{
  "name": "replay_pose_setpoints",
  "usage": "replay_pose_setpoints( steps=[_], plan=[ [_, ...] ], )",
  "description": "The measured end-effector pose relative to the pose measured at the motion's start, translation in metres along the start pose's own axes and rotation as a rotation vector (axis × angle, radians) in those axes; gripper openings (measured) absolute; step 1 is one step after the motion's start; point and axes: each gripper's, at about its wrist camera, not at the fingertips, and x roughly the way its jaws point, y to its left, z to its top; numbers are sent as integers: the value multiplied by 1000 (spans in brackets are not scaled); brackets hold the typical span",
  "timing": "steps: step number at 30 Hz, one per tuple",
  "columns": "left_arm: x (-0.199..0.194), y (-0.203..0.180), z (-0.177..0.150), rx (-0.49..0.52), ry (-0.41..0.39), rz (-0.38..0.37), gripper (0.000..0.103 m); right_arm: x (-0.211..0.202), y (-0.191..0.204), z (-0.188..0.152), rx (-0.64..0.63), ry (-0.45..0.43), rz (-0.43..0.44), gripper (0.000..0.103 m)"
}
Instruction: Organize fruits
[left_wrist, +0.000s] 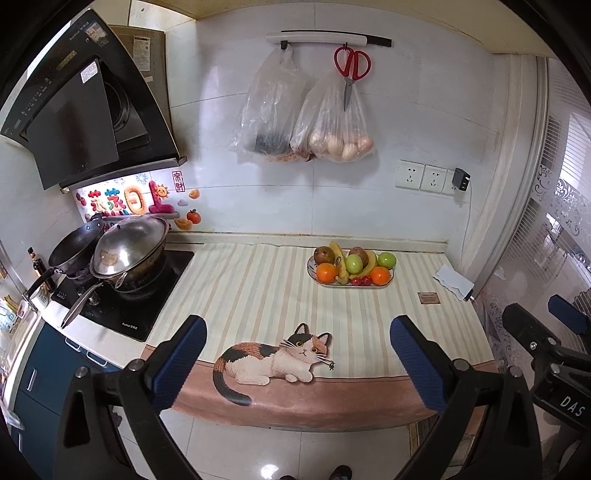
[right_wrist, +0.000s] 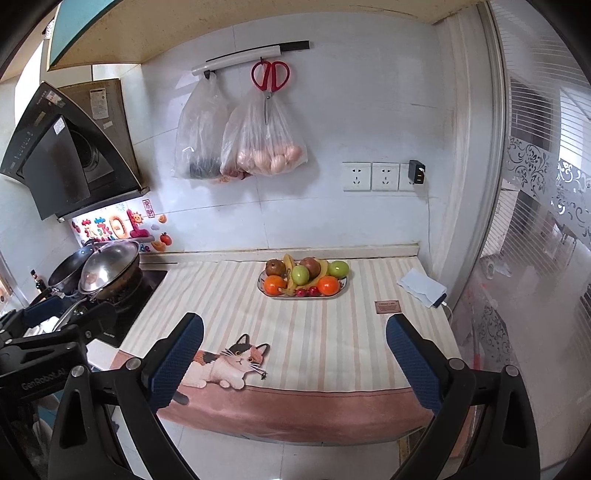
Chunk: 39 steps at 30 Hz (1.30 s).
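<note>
Fruit plate (left_wrist: 388, 283) sits far ahead by the wall, its long axis crosswise; left gripper (left_wrist: 297, 363) and right gripper (right_wrist: 293, 360) both gape empty, well short, roughly equally near.

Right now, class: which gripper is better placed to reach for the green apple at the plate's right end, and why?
Probably the right gripper: the green apple sits nearer its centre line. The left gripper, also open and empty, sees it further off to the right.

Black gripper (left_wrist: 297, 354) frames, ribbed blue pads (left_wrist: 415, 362), silver screws (left_wrist: 460, 364)
</note>
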Motion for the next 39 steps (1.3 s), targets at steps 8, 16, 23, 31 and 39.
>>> replay_pose_setpoints(
  steps=[8, 16, 23, 31, 39],
  plan=[
    [-7, -2, -2, 12, -16, 0, 102, -4, -2, -2, 7, -4, -28, 101],
    [-8, -2, -3, 12, -12, -3, 102, -11, -6, -5, 11, -13, -38, 102],
    [-14, -6, -7, 9, -5, 6, 102, -13, -9, -8, 22, -7, -31, 102],
    [-18, -7, -11, 7, -3, 13, 102, -11, -8, -12, 17, 3, -20, 102],
    [-18, -7, -11, 7, -5, 15, 102, -11, -7, -13, 17, 6, -12, 102]
  ],
)
